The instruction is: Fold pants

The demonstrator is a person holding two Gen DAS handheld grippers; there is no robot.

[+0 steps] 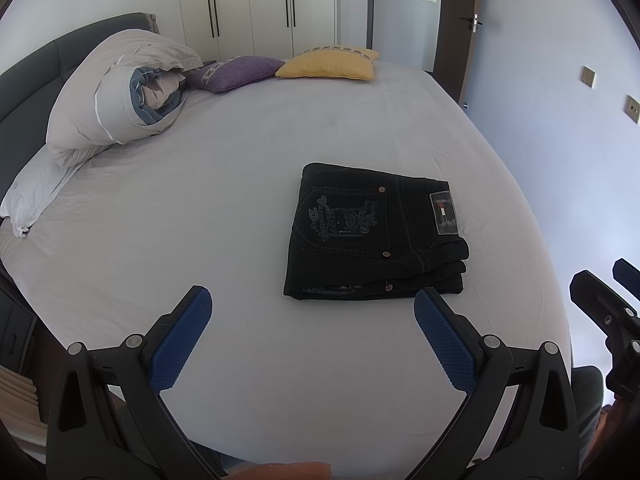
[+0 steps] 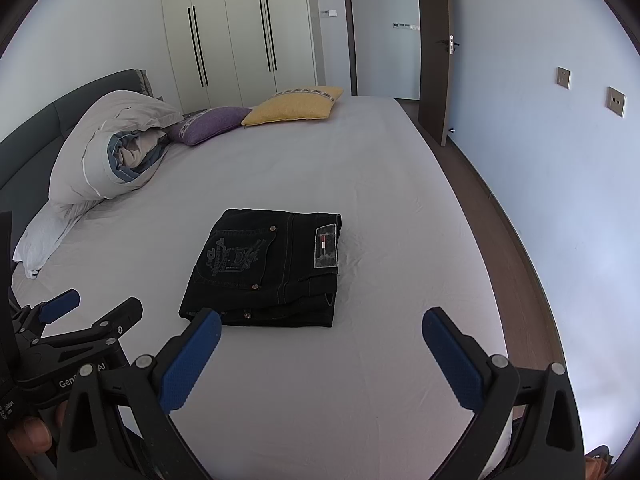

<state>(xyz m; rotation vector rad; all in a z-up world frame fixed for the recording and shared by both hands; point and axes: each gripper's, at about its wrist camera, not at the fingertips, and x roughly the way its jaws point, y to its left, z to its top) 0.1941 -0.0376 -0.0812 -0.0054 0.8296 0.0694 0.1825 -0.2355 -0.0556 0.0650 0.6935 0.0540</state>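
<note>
Pants [image 1: 372, 232]: black denim, folded into a compact rectangular stack, back pocket with pale embroidered lettering and a waistband patch facing up; lying flat on the bed [image 1: 200, 200], toward its foot-side edge and well apart from the bedding at the headboard end. Left gripper [image 1: 312, 332]: blue-padded fingers [image 1: 182, 340] spread wide apart, holding nothing, hovering over the near edge of the bed, just short of the pants' near side; its right fingertip looks close to the stack's near right corner, contact not discernible. Right gripper [image 2: 320, 344]: fingers likewise spread wide, empty, above the near edge of the bed; its left fingertip overlaps the stack's near left corner in the right wrist view, whether touching cannot be told. Rolled duvet [image 1: 116, 92]: grey-white with blue lining, bunched against the dark headboard [image 1: 28, 80]. White pillow [image 1: 32, 196]: below the duvet at the headboard edge. Purple cushion [image 1: 236, 72] and yellow cushion [image 1: 328, 65]: side by side along the far edge of the bed. Wardrobe [image 2: 236, 28]: pale doors with long dark handles, beyond the bed. Open door [image 2: 434, 52]: dark brown, at the far right corner of the bed.
</note>
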